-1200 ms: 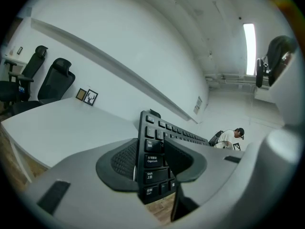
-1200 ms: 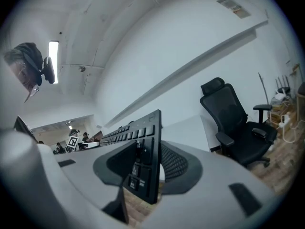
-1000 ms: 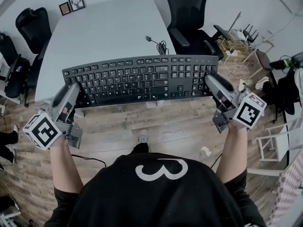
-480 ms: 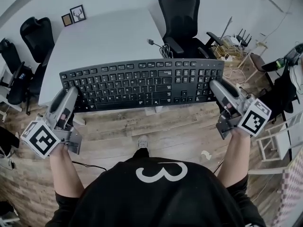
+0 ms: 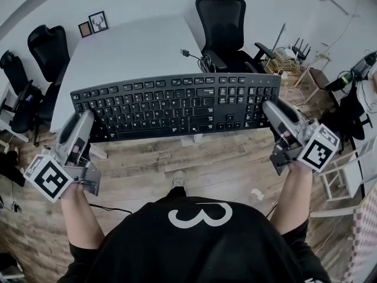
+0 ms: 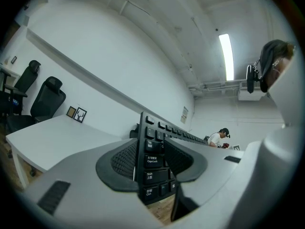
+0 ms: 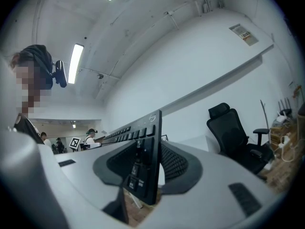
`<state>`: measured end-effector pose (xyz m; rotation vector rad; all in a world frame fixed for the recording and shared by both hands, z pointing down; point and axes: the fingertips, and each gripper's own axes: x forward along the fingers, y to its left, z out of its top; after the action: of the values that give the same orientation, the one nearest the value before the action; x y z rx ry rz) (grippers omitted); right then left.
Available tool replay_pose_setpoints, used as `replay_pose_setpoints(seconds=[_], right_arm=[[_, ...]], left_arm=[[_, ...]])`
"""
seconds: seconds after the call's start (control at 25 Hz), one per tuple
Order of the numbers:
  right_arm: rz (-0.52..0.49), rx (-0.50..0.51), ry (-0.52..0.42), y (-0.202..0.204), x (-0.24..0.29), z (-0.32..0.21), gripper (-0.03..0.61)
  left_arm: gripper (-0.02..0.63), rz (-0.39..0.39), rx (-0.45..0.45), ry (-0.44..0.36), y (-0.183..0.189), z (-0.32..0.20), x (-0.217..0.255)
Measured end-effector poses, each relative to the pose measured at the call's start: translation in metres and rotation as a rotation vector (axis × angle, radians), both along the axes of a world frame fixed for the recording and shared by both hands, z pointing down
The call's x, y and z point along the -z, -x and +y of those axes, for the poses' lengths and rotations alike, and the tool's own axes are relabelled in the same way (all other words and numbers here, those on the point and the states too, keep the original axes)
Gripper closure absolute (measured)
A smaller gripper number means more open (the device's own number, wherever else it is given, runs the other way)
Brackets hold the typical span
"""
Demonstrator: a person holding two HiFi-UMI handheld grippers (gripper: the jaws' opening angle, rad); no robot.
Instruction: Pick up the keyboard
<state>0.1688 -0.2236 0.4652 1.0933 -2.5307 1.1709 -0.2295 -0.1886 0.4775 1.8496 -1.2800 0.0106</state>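
The black keyboard (image 5: 171,108) is held in the air in front of the white table (image 5: 129,52), keys up, by its two ends. My left gripper (image 5: 88,118) is shut on its left end; in the left gripper view the keyboard (image 6: 153,161) stands edge-on between the two pads. My right gripper (image 5: 268,108) is shut on the right end by the number pad. The right gripper view shows the keyboard (image 7: 143,166) clamped edge-on in the same way.
A coiled cable (image 5: 197,56) lies at the table's right edge. A black office chair (image 5: 227,22) stands behind it and more chairs (image 5: 44,46) at the left. Small picture frames (image 5: 97,21) sit at the table's far end. Wood floor lies below the keyboard.
Both grippers keep their hold on the keyboard and stay about where they were. Only the head view has shifted a little.
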Motion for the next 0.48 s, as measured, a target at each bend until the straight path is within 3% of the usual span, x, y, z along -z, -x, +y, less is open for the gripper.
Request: replay_pose_setpoints(seconds=[0.48], right_arm=[[-0.002, -0.004, -0.006, 0.0011, 0.0018, 0.001, 0.423]], left_arm=[[0.446, 0.001, -0.001, -0.004, 0.0003, -0.0003, -0.0011]])
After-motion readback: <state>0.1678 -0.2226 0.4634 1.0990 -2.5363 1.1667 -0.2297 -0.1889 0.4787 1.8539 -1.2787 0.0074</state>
